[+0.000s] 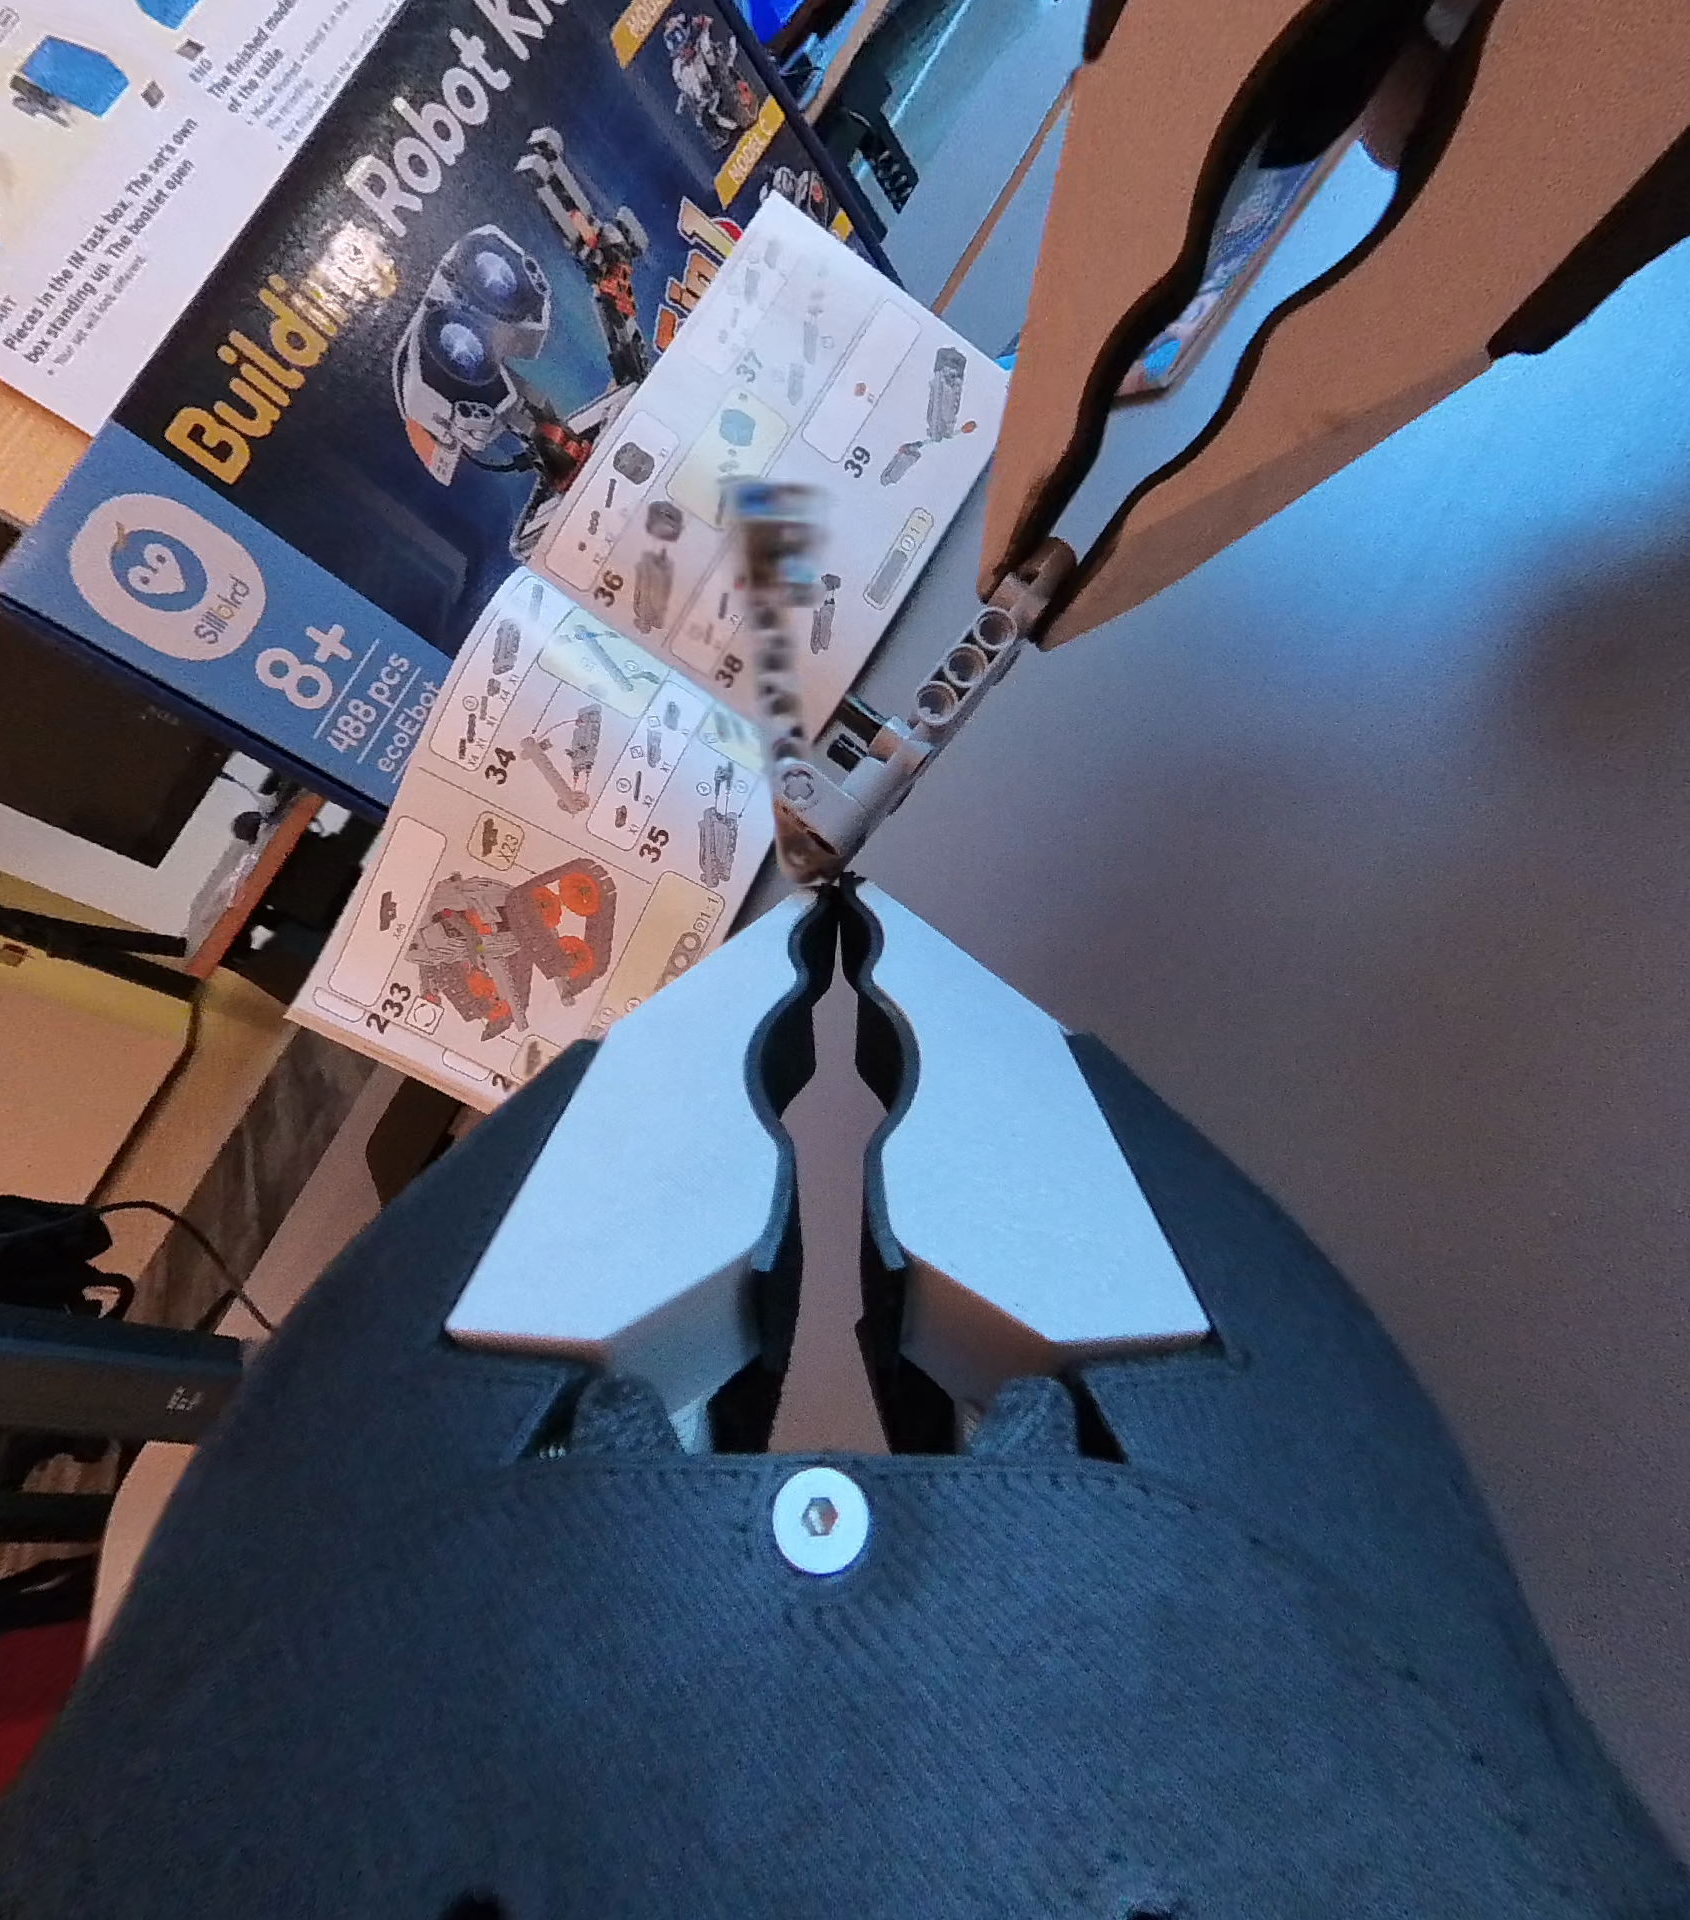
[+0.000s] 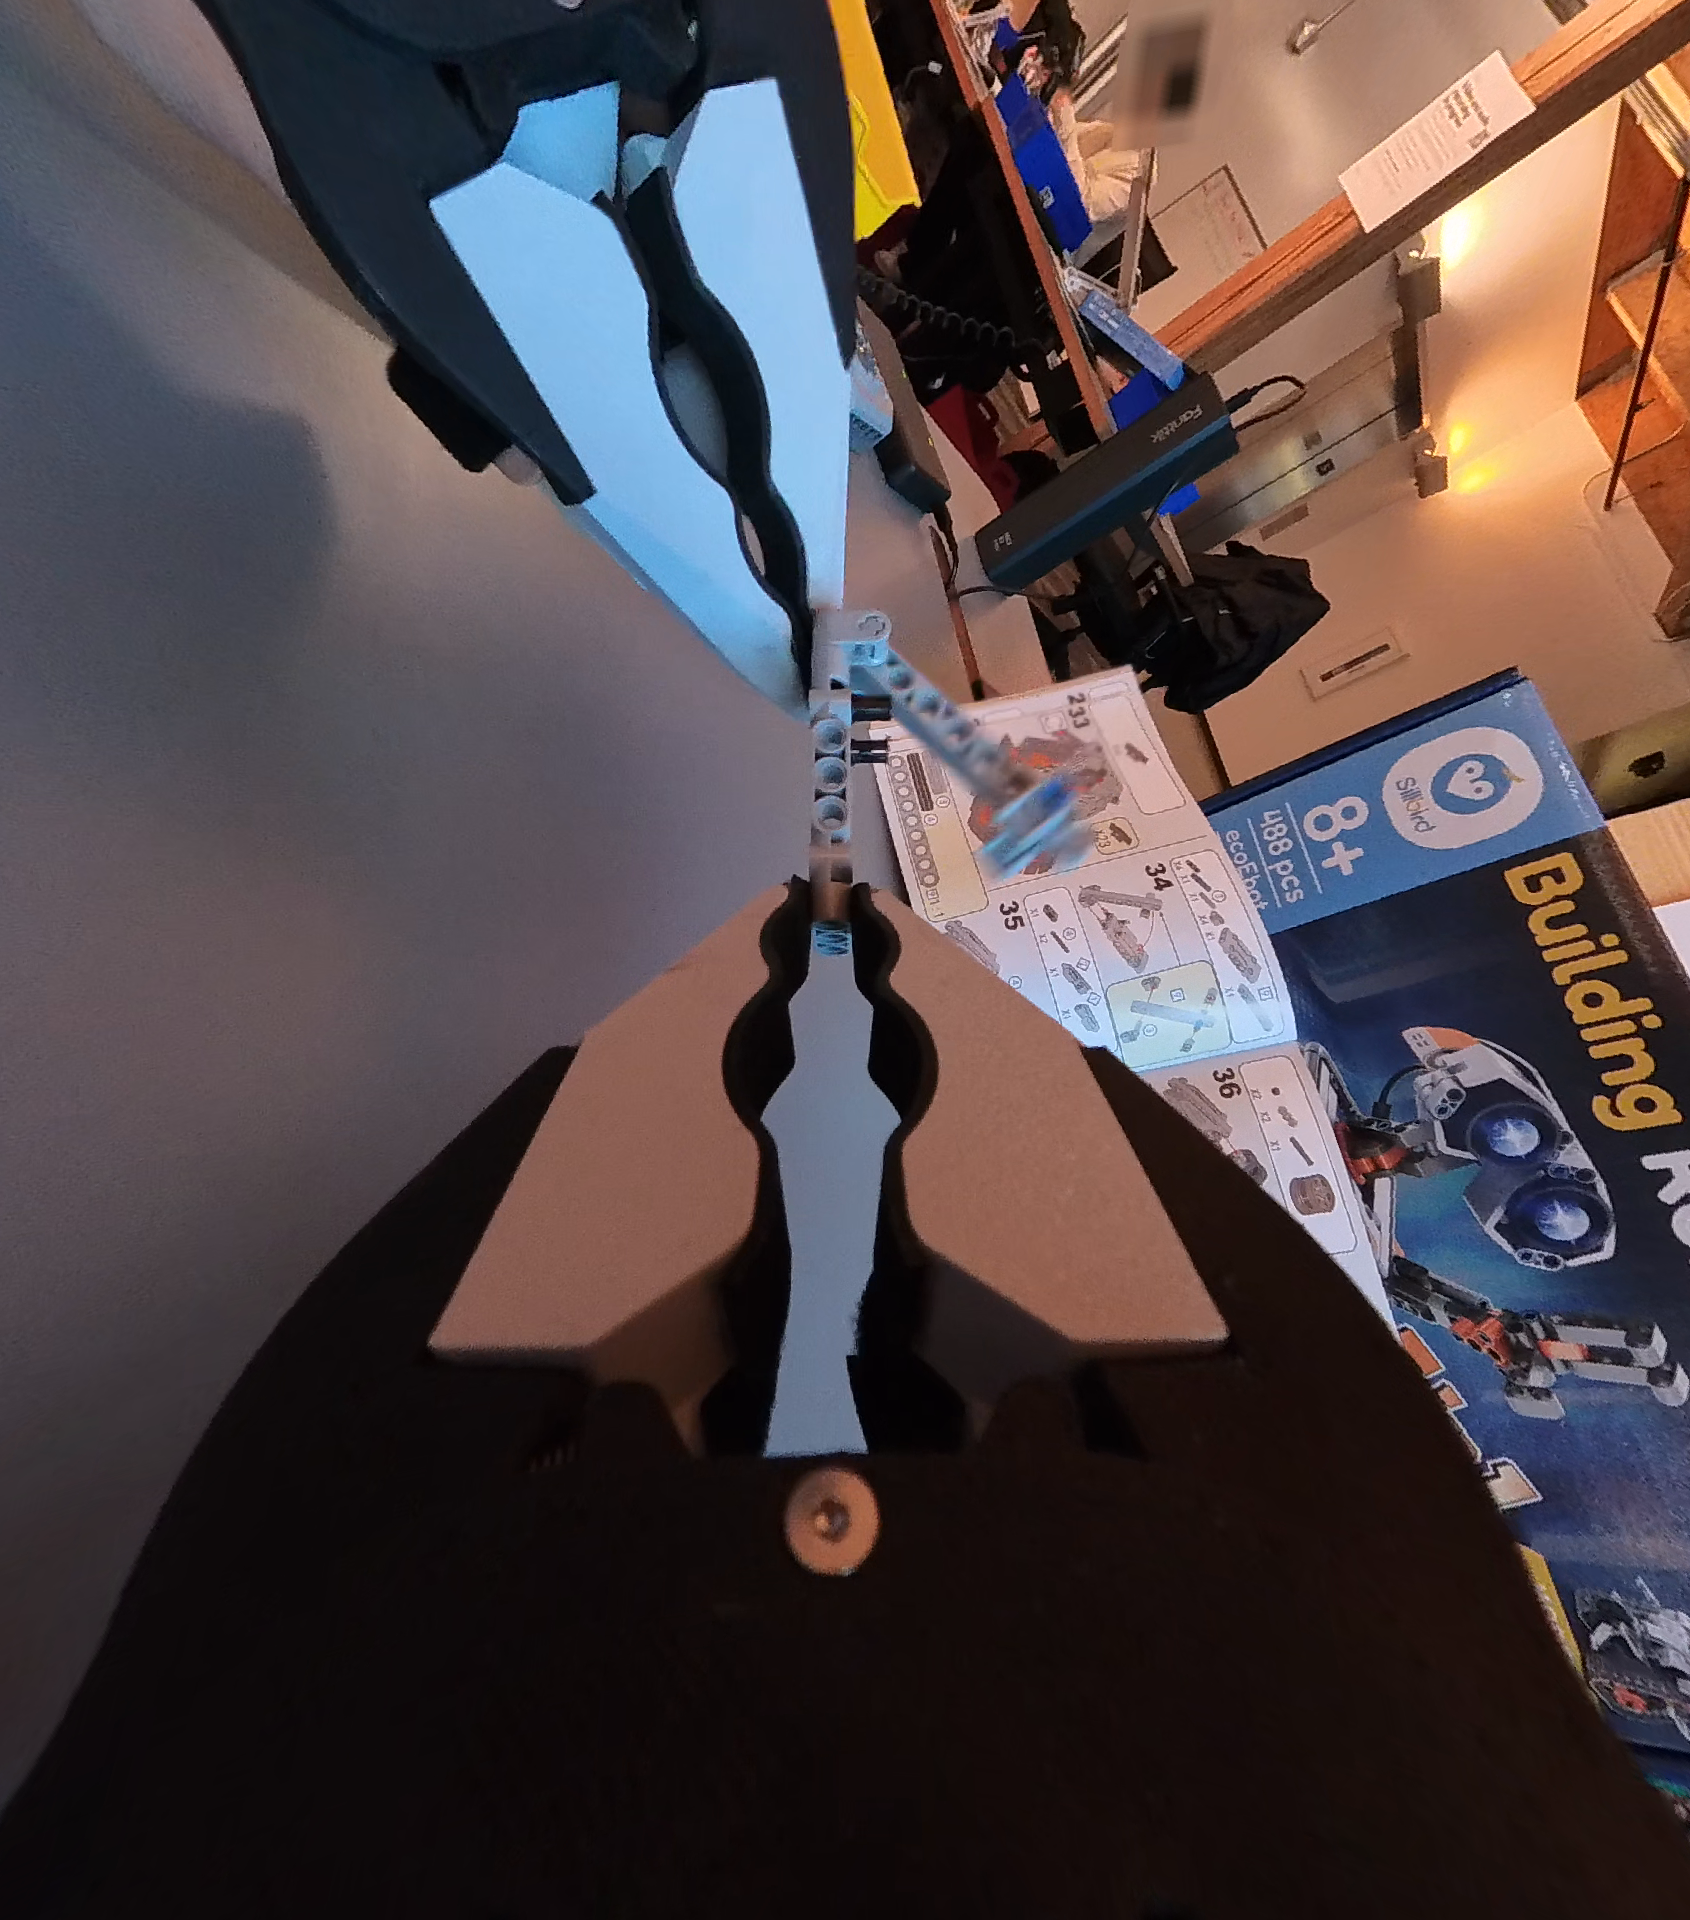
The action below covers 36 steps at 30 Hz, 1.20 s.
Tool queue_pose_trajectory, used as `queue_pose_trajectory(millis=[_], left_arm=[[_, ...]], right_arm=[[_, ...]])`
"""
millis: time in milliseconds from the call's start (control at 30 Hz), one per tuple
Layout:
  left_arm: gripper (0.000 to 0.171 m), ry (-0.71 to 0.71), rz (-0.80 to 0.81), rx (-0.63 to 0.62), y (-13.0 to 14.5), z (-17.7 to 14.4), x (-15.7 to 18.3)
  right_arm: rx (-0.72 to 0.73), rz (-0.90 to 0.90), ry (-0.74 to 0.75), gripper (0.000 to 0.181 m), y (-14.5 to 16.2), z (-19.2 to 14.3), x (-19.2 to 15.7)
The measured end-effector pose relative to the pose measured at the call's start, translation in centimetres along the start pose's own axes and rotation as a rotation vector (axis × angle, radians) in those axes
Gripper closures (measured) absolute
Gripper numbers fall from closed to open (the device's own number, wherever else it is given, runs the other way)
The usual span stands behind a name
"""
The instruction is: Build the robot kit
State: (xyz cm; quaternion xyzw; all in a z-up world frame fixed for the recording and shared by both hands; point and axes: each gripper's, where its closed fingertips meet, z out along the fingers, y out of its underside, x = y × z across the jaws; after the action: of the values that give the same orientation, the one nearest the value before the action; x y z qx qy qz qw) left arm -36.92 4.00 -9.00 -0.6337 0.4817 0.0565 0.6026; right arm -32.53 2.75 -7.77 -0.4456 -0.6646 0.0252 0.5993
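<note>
A small assembly of light grey holed beams (image 1: 966,665) hangs in the air between my two grippers. My right gripper (image 2: 830,899) is shut on one end of the straight beam (image 2: 830,769); it shows at the upper right of the left wrist view (image 1: 1038,592). My left gripper (image 1: 836,896) has its pads pressed together, tips just at the grey connector (image 1: 810,810) on the beam's other end; it shows at the top of the right wrist view (image 2: 810,634). A second beam with a blue end (image 2: 976,769) sticks out from the connector, motion-blurred.
An open instruction booklet (image 1: 612,727) leans against a blue toy kit box (image 1: 321,416) at the table's back; both also show in the right wrist view, the booklet (image 2: 1132,935) and the box (image 2: 1547,1039). The grey table (image 2: 301,727) lies under the grippers. Shelves and a black device (image 2: 1111,478) stand behind. Tip to tip, the grippers are about 6 cm apart.
</note>
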Motion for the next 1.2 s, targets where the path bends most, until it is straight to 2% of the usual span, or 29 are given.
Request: queue_pose_trajectory(millis=[867,967,1033,1100,1200], left_arm=[[0.168,0.002,-0.025,-0.020,0.6,0.1,-0.2],[0.163,0.005,-0.025,-0.058,1.5,0.1,-0.4],[0.161,-0.015,-0.012,-0.123,2.9,0.0,-1.4],[0.158,0.001,-0.100,-0.168,4.3,-0.2,-2.3],[0.149,0.132,-0.410,-0.102,3.8,-0.3,-2.2]], right_arm=[[-0.007,-0.018,-0.015,0.174,-0.2,0.3,-0.5],[-0.013,-0.020,-0.016,0.174,-0.2,0.4,-0.5],[-0.017,-0.021,-0.016,0.174,-0.1,0.5,-0.5],[-0.024,-0.017,-0.021,0.174,0.1,0.6,-0.6],[-0.026,-0.017,-0.034,0.174,0.2,1.0,-0.9]])
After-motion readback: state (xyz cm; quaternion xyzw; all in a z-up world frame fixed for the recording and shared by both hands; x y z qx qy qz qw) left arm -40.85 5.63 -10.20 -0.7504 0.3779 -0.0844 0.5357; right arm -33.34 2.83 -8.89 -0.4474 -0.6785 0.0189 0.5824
